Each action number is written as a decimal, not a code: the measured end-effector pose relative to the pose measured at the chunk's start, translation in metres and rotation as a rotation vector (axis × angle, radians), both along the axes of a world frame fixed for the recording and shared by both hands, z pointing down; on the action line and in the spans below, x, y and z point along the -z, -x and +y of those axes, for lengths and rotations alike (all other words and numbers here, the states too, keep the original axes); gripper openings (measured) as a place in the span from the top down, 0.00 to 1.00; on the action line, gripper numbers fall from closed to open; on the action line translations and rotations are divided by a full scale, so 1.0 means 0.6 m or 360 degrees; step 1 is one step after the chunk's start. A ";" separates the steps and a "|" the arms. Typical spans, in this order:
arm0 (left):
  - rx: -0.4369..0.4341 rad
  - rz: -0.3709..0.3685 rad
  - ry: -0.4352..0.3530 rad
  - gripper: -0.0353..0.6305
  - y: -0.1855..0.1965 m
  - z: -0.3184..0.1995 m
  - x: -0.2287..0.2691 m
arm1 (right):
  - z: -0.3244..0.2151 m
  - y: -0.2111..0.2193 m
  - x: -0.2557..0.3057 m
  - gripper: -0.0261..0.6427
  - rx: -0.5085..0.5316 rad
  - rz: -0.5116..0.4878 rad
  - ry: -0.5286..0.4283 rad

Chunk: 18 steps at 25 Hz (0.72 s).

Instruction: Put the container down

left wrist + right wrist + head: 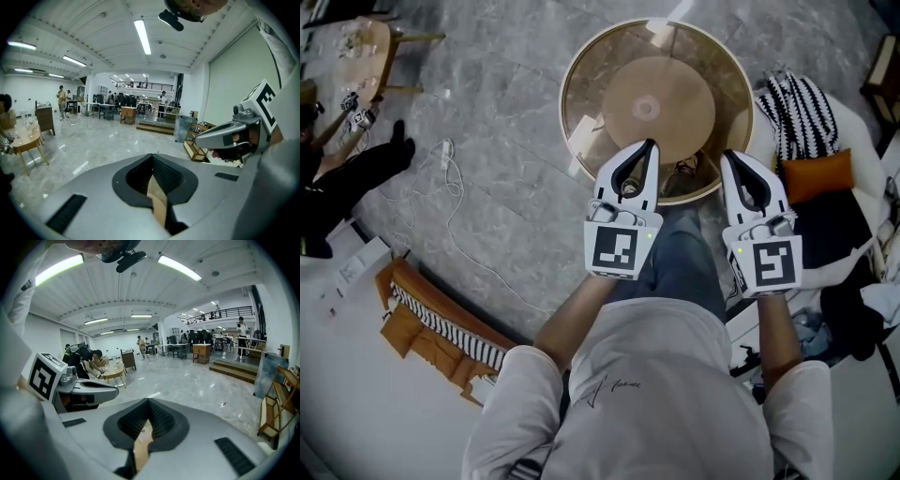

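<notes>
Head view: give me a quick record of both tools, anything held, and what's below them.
left tool: jaws together, nothing between them
right tool: jaws together, nothing between them
position: side by side, tips over the near rim of the table
surface below: round glass-topped table
beside table, on the person's right: striped cloth, orange cushion

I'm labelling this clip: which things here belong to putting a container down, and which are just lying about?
Job: left gripper, shut, empty; right gripper, shut, empty; round table. No container clearly in view.
Lying about: striped cloth; orange cushion; floor cable.
</notes>
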<state>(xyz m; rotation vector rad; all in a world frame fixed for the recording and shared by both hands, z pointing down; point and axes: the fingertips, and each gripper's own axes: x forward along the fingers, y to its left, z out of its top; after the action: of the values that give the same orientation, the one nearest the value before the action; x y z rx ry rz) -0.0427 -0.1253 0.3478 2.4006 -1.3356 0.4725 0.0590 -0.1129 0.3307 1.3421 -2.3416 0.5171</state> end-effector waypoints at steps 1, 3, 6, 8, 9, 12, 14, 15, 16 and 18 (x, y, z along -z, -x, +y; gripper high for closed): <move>-0.0009 -0.0001 -0.0003 0.92 -0.001 0.003 0.007 | 0.002 0.001 0.006 0.94 0.0001 -0.0003 -0.0003; -0.0032 -0.0004 -0.0004 0.92 -0.003 0.009 0.020 | 0.007 0.004 0.017 0.94 -0.0006 -0.0009 -0.0002; -0.0060 -0.0006 -0.0012 0.92 -0.005 0.018 0.040 | 0.014 0.005 0.032 0.94 -0.0024 -0.0020 0.0000; -0.0069 0.0003 -0.0012 0.92 -0.005 0.027 0.058 | 0.019 0.006 0.045 0.94 -0.0025 -0.0024 -0.0009; -0.0073 0.0006 -0.0011 0.92 -0.005 0.032 0.067 | 0.023 0.007 0.052 0.94 -0.0023 -0.0025 -0.0016; -0.0090 0.0011 -0.0018 0.92 -0.007 0.045 0.091 | 0.032 0.007 0.073 0.94 -0.0018 -0.0023 -0.0036; -0.0105 0.0006 -0.0033 0.92 -0.009 0.051 0.103 | 0.037 0.006 0.086 0.94 -0.0026 -0.0026 -0.0044; -0.0109 0.0010 -0.0035 0.92 -0.009 0.054 0.109 | 0.039 0.005 0.092 0.94 -0.0029 -0.0031 -0.0047; -0.0111 0.0019 -0.0033 0.92 -0.009 0.055 0.115 | 0.041 0.005 0.098 0.94 -0.0032 -0.0039 -0.0050; -0.0114 0.0029 -0.0033 0.92 -0.008 0.057 0.129 | 0.044 0.005 0.111 0.94 -0.0034 -0.0051 -0.0054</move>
<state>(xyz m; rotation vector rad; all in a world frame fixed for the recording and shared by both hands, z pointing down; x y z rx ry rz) -0.0381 -0.0913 0.2703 2.4705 -1.2560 0.4567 0.0559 -0.0864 0.2641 1.3848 -2.3745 0.5113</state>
